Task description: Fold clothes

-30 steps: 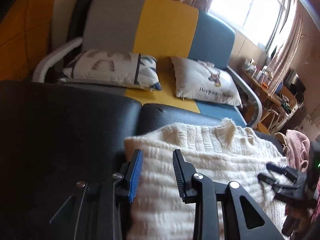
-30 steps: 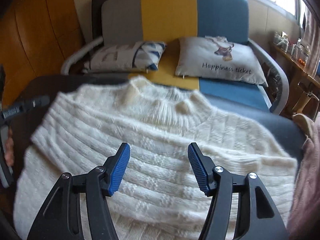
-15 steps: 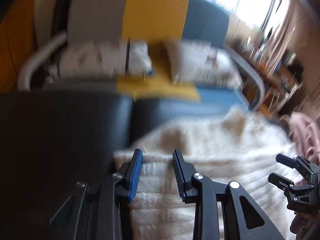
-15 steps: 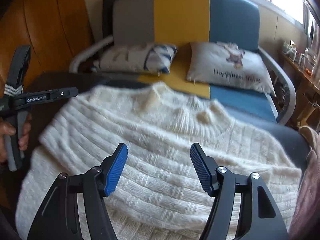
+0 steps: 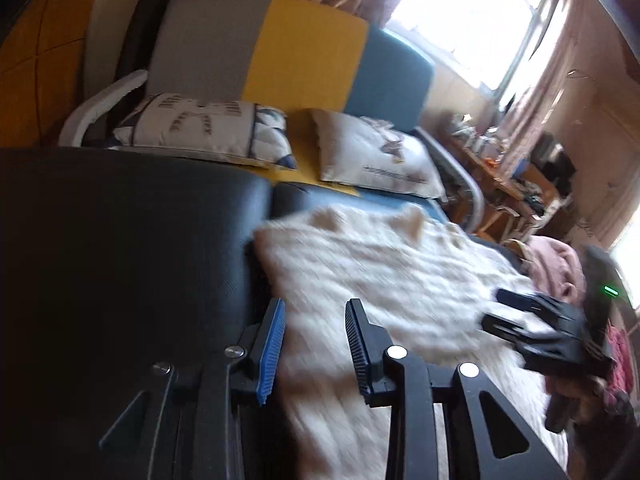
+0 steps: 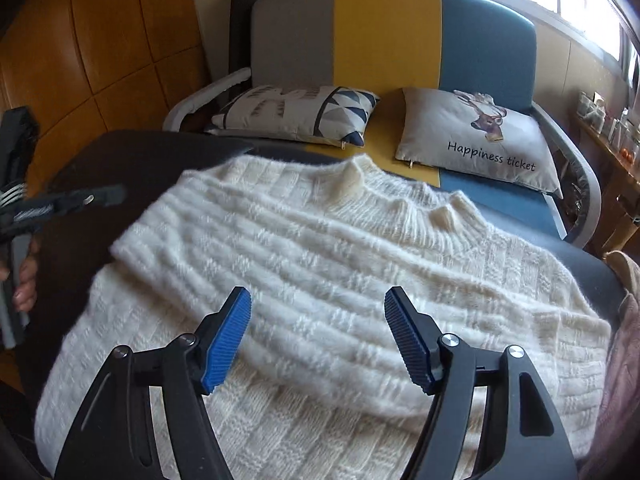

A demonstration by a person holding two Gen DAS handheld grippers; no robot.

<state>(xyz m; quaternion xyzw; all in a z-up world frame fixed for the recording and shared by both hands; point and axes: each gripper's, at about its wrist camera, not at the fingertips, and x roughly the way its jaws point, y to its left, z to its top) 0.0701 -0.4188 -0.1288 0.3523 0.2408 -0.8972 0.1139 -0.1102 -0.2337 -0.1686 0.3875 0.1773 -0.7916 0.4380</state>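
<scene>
A cream knitted sweater (image 6: pixel 340 260) lies spread on a black padded surface (image 6: pixel 120 156), collar toward the sofa, with a folded layer across its chest. My right gripper (image 6: pixel 318 292) hovers over the sweater's middle. Its jaws are opening and nothing is between them. In the left wrist view the sweater (image 5: pixel 380 272) is blurred. My left gripper (image 5: pixel 316 304) hangs above its left edge, jaws closing with a gap left and no cloth pinched. The right gripper (image 5: pixel 498 308) shows there at the right. A hand (image 6: pixel 24 292) holds the left gripper's handle.
Behind the black surface (image 5: pixel 120 240) stands a grey, yellow and blue sofa (image 6: pixel 384 32) with two cushions (image 6: pixel 476 140). A pink garment (image 5: pixel 556 264) lies heaped at the sweater's right. A cluttered desk (image 5: pixel 500 160) stands under the window.
The left gripper has slid from over the sweater's left corner to just above its left edge, the view blurring as it swung. The right gripper's jaws have spread wider.
</scene>
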